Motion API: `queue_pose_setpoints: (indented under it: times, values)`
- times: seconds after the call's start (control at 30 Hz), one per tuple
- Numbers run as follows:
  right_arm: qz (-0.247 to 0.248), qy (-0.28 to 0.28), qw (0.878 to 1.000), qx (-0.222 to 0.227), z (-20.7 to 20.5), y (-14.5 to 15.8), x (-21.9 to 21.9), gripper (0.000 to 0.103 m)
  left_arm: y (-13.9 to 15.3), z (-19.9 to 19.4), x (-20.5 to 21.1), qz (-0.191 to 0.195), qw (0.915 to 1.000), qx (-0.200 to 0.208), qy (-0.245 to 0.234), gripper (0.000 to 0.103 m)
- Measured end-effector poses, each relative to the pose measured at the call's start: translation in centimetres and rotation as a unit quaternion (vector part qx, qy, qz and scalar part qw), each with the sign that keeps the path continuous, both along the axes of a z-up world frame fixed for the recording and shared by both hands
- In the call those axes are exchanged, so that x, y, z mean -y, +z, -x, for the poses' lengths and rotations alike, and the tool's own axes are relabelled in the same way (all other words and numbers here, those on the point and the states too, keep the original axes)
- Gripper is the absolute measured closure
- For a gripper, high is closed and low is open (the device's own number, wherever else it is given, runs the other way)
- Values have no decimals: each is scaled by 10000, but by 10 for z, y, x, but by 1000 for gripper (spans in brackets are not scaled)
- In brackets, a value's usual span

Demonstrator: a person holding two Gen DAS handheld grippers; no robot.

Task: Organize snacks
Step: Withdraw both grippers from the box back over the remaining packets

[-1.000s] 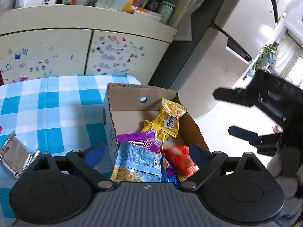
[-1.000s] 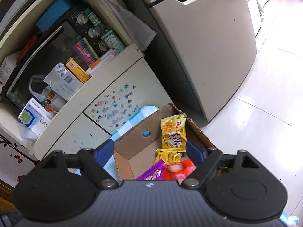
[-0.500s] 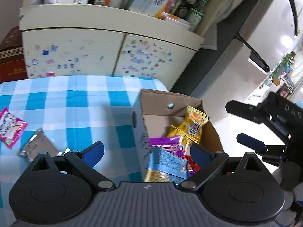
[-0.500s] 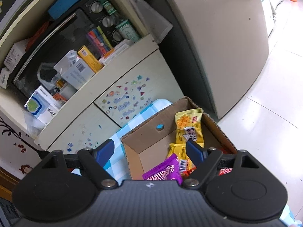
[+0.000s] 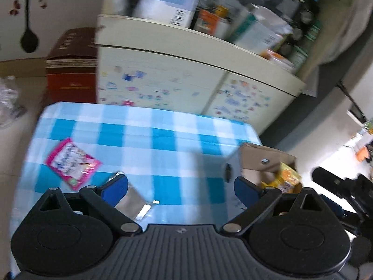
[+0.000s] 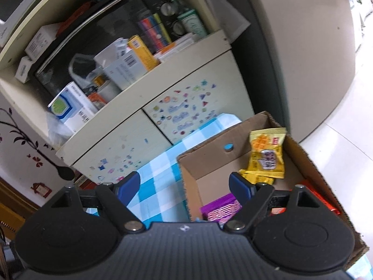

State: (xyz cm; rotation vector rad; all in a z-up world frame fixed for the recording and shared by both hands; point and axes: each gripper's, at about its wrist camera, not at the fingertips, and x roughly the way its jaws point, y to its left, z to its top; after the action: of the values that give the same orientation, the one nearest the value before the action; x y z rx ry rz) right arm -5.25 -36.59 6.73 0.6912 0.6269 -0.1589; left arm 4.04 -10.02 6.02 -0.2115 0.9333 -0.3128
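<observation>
cardboard box [image 6: 235, 135], yellow packets [image 6: 268, 154], purple packet [image 6: 221, 210] inside

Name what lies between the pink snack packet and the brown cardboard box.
Left wrist view: silver foil packet and checked cloth between pink snack packet and cardboard box.

Yellow snack packet [image 6: 268, 154] inside cardboard box [image 6: 310, 163]

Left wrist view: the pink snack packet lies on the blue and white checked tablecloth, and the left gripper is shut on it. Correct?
Not quite. The pink snack packet does lie on the blue and white checked tablecloth, but the left gripper is open, its jaws wide apart and holding nothing, with the packet lying off to their left. The left wrist view shows this.
</observation>
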Motion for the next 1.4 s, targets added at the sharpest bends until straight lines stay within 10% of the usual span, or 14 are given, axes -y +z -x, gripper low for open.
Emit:
queue_pose_setpoints:
  times: [0.83,1.4]
  values:
    - [699,1656,9834,258,-40,-6,-94,18,-43,-59,-137,-560,9805,-745,1731,3]
    - [1831,3333,9247,-163,-65,-56,-181,14,-89,-96,-154,-197,9711,-1303,1991,3]
